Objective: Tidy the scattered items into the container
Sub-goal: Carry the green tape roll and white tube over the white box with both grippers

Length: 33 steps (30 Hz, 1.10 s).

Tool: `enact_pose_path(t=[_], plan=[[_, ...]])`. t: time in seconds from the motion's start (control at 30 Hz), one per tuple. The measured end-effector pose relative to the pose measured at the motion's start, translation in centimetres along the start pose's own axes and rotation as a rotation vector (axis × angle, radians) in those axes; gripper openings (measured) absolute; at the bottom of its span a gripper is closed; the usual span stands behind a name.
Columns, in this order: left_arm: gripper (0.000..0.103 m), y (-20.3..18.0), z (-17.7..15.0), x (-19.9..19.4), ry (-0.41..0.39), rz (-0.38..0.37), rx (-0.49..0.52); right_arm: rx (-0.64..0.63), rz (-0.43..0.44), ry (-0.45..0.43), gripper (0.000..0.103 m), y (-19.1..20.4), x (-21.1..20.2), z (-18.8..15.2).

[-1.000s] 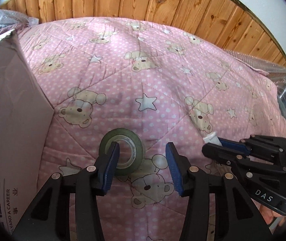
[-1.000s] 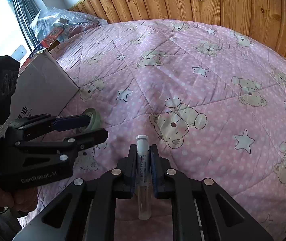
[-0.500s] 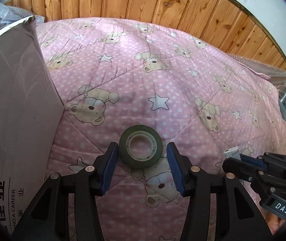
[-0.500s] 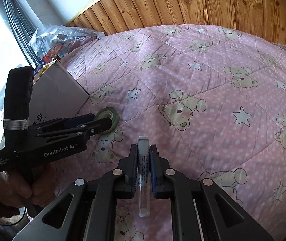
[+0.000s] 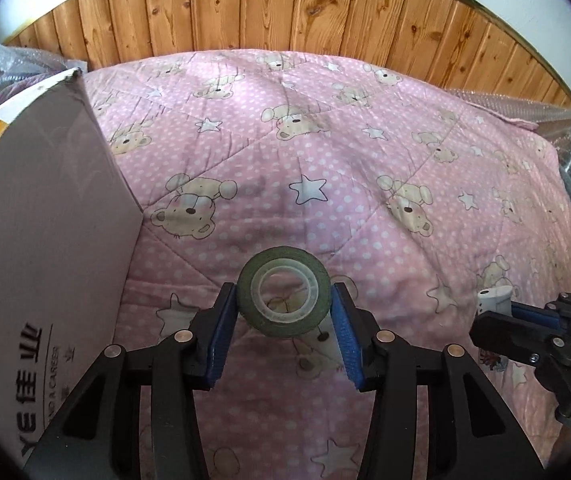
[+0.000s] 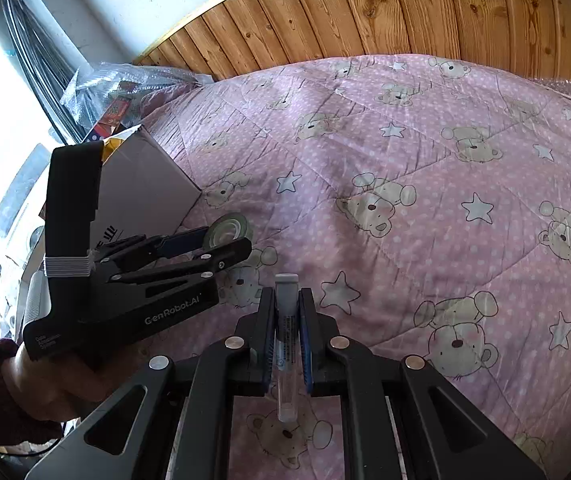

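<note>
left gripper [image 5: 284, 322]: jaws pinch green tape roll [image 5: 284, 293] above pink quilt [image 5: 325, 152] | right gripper [image 6: 287, 334]: jaws clamp clear tube [image 6: 287, 340], white cap far | cardboard box [image 5: 41, 240]: left, near tape roll

The left gripper [image 5: 284, 316] now clamps the green tape roll [image 5: 284, 292] between its blue pads and holds it raised off the pink quilt [image 5: 325, 152], where earlier the roll lay flat. The cardboard box [image 5: 45, 240] looms larger and nearer at left.
</note>
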<state>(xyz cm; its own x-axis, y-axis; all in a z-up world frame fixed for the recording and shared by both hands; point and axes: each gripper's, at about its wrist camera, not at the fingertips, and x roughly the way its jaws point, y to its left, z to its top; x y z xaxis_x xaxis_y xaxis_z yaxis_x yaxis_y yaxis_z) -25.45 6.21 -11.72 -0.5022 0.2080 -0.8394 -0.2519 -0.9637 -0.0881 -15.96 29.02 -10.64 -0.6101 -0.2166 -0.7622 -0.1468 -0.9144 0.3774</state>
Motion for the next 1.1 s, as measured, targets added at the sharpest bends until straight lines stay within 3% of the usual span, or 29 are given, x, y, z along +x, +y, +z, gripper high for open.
enact_pose_path(t=[0.3, 0.63, 1.1], plan=[[0.048, 0.3, -3.4, -7.2, 0.015, -0.004, -0.016, 0.008, 0.018, -0.001, 0.012, 3.4, -1.7, -3.0], [0.049, 1.4, -6.9, -15.2, -0.023, -0.095, -0.018, 0.023, 0.047, 0.006, 0.012, 8.0, -3.8, -7.2], [0.049, 4.3, -11.2, -22.9, -0.08, -0.189, -0.03, -0.057, 0.079, 0.004, 0.012, 15.6, -6.1, -9.8]])
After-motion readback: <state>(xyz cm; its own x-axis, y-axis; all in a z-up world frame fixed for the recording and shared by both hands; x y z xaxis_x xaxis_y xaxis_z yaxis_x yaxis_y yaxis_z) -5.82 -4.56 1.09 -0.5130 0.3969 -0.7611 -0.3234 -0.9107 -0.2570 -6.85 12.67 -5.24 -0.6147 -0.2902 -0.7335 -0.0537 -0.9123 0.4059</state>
